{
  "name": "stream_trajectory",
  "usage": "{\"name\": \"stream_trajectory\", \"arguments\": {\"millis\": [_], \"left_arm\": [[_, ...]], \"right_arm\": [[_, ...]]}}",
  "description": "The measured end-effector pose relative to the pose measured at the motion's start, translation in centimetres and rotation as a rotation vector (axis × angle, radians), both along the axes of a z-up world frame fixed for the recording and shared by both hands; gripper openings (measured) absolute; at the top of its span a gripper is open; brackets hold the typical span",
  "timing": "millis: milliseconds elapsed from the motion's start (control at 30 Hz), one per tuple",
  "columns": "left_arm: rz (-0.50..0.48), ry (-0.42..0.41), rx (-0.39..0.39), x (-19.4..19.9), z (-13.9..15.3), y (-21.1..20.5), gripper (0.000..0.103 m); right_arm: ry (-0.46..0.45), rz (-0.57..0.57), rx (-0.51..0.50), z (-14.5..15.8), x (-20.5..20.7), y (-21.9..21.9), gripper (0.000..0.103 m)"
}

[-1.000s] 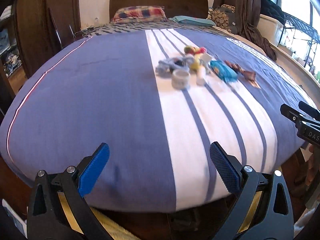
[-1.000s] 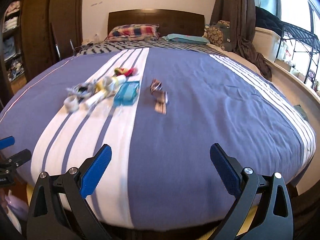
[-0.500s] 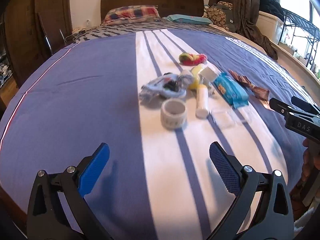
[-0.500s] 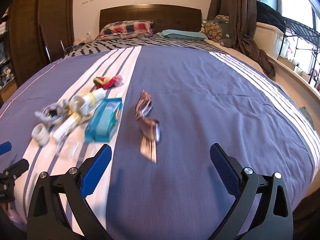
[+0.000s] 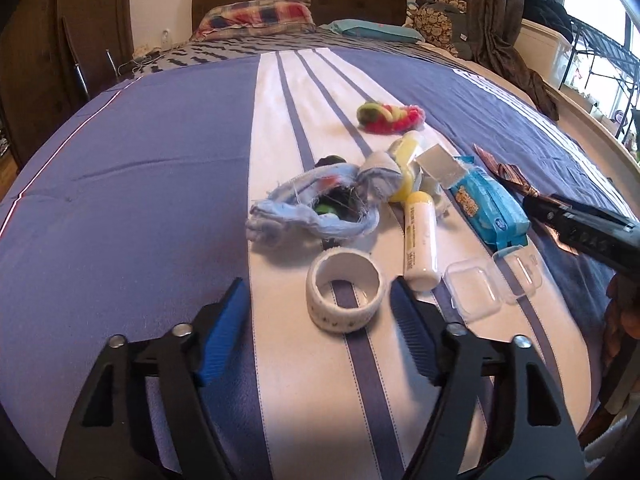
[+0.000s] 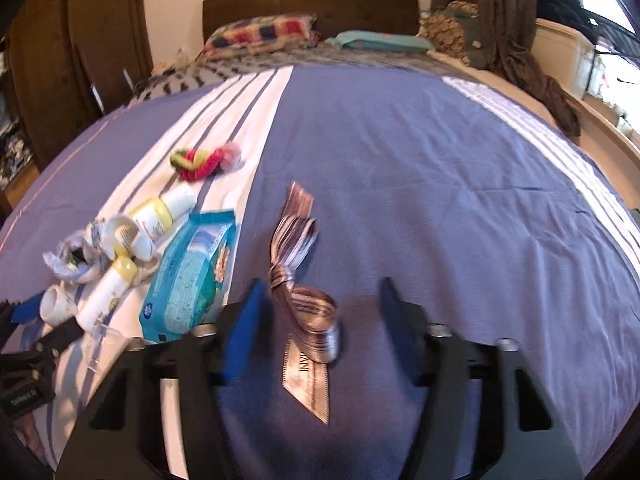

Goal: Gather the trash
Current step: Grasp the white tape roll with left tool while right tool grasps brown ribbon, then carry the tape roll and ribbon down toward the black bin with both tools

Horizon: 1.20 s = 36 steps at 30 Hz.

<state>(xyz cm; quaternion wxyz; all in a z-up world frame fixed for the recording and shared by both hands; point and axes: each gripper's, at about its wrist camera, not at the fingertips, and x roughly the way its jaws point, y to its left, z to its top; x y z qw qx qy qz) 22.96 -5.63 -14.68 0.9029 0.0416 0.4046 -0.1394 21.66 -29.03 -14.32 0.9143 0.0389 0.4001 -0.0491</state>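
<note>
both wrist views look down along the bed (image 5: 120,168) toward the headboard (image 6: 312,4), sharing the litter

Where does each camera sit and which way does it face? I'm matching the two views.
Left wrist: on the left gripper, facing down the bed at the tape roll; its closing jaws show, with the right gripper at the right edge.
Right wrist: on the right gripper, over the ribbon; closing jaws show.
Shared: wipes pack, headboard.

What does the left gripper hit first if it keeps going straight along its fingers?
Most likely the tape roll: it lies on the bedspread just ahead of the left gripper, between the closing jaws but not yet touched. Depth is uncertain through the fisheye.
</note>
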Motion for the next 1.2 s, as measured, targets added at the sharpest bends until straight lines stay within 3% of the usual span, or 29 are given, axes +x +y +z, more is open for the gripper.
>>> {"name": "stream_trajectory", "arguments": {"millis": [100,200,533,967,1200], "left_arm": [[-0.002,0.000,-0.008,0.0,0.2,0.1,0.050],[-0.010,0.003,-0.016,-0.5,0.4,0.2,0.031],[-0.028,-0.032,-0.019,-6.4,1.7,1.6,0.031],[-0.053,-0.123,-0.038,-15.3,4.7,3.6,0.031],[-0.086,-0.133,-0.039,-19.8,4.7,3.8,0.031]], "right_arm": [[-0.015,0.021,-0.008,0.3,-0.4,0.4,0.013],[-0.019,0.038,0.001,0.4,-1.2,0.8,0.010],[-0.040,0.077,0.025,1.5,-7.0,2.5,0.010],[-0.114,0.200,0.033,4.4,-17.7,7.4,0.010],[-0.111,0.244,0.074,3.8,-22.6,9.0,0.010]]}}
